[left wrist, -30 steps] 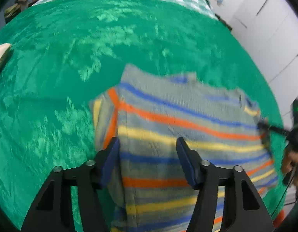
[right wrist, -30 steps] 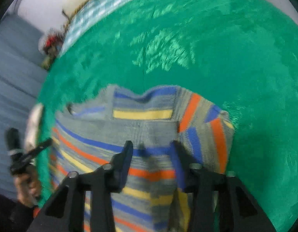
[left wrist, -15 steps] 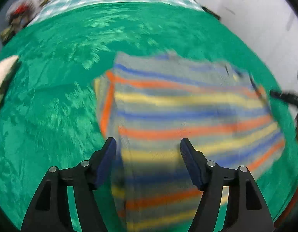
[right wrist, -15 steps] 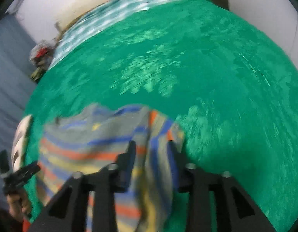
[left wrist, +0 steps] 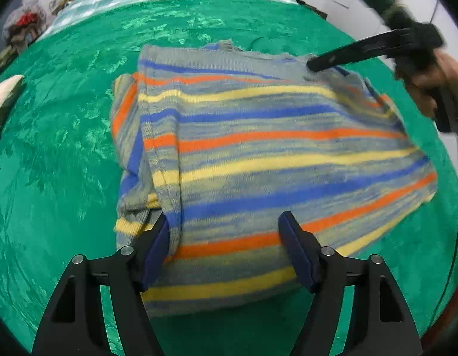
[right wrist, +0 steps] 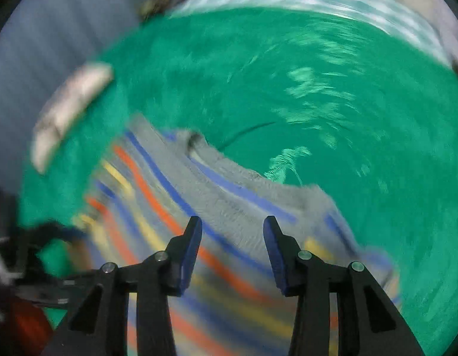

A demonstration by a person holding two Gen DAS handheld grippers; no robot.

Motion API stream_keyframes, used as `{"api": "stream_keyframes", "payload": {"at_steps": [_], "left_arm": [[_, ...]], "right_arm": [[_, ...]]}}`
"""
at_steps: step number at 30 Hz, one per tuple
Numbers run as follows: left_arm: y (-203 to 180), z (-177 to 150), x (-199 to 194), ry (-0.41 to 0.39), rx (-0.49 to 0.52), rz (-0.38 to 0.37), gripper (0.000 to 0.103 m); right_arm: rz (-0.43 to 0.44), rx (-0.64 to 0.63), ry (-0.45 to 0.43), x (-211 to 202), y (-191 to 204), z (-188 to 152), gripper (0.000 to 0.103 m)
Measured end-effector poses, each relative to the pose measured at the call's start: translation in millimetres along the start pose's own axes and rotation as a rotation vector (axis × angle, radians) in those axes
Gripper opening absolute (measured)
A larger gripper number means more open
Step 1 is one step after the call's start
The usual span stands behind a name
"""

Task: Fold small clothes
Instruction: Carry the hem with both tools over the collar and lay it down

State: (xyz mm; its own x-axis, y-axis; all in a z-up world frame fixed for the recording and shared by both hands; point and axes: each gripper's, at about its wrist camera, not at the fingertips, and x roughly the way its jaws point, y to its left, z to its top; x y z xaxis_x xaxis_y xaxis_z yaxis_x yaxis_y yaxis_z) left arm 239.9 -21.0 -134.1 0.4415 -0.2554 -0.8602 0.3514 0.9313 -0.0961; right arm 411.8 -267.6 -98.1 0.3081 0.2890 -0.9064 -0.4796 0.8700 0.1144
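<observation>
The left gripper (left wrist: 224,247) had its two blue-padded fingers (left wrist: 294,250) spread wide apart, both pointing forward and level. The right gripper (right wrist: 232,249) likewise held its fingers (right wrist: 190,250) parted with a clear gap between the pads. In the left wrist view the right gripper (left wrist: 315,65) reached in from the upper right, angled down to the left, with the person's right hand (left wrist: 433,86) wrapped around its handle. The right wrist view was blurred.
</observation>
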Motion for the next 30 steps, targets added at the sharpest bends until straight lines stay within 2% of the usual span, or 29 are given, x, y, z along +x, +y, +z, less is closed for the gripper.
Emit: {"api": "stream_keyframes", "payload": {"at_steps": [2, 3, 4, 5, 7, 11, 14, 15, 18, 20, 22, 24, 25, 26, 27, 28, 29, 30], "left_arm": [[2, -4, -4, -0.013, -0.005, -0.004, 0.076], [4, -5, -5, -0.016, -0.014, -0.009, 0.076], [7, -5, -6, -0.019, -0.024, -0.015, 0.076], [11, -6, -7, -0.018, -0.032, -0.016, 0.076], [17, -8, -9, -0.018, -0.052, -0.027, 0.076], [21, -8, -5, -0.011, -0.057, -0.021, 0.077], [16, -9, -11, 0.017, -0.03, 0.0, 0.077], [18, -9, -17, 0.025, -0.032, 0.003, 0.077], [27, -9, -46, -0.02, -0.076, -0.026, 0.077], [26, -4, -59, -0.062, -0.086, -0.048, 0.079], [17, 1, -63, -0.087, -0.074, -0.069, 0.081], [1, 4, -50, -0.073, -0.034, -0.065, 0.082], [-2, 4, -40, -0.052, -0.015, -0.043, 0.082], [-5, 0, -26, -0.011, 0.01, 0.007, 0.08], [-4, -7, -6, 0.057, 0.029, 0.097, 0.079], [1, -15, 4, 0.083, 0.03, 0.136, 0.081], [7, -20, 0, 0.055, 0.015, 0.135, 0.084], [12, -23, -6, 0.056, -0.009, 0.156, 0.085]], "right_arm": [[-0.031, -0.056, 0.083, 22, 3, 2, 0.043], [-0.03, -0.072, 0.112, 29, 4, 0, 0.033], [-0.035, -0.09, 0.129, 33, 5, -3, 0.013], [-0.048, -0.095, 0.13, 32, 6, -4, 0.006], [-0.073, -0.09, 0.097, 22, 8, -2, 0.005], [-0.145, -0.121, -0.024, 4, 19, 7, 0.004], [-0.171, -0.072, -0.011, 28, 14, 7, 0.006], [-0.167, -0.044, 0.009, 37, 11, 5, 0.014], [-0.15, 0.087, -0.077, 14, -3, -6, 0.035], [-0.152, 0.193, -0.164, -22, -14, -29, 0.041], [-0.125, 0.21, -0.198, -52, -10, -60, 0.041], [-0.021, 0.189, -0.185, -63, 5, -94, 0.042], [0.039, 0.169, -0.158, -62, 18, -116, 0.042], [0.043, 0.151, -0.13, -55, 30, -131, 0.041], [0.007, 0.136, -0.096, -49, 37, -149, 0.041], [-0.073, 0.144, -0.031, -34, 37, -179, 0.041], [-0.105, 0.169, -0.013, -28, 31, -200, 0.041], [-0.106, 0.201, -0.054, -32, 23, -219, 0.04]]}}
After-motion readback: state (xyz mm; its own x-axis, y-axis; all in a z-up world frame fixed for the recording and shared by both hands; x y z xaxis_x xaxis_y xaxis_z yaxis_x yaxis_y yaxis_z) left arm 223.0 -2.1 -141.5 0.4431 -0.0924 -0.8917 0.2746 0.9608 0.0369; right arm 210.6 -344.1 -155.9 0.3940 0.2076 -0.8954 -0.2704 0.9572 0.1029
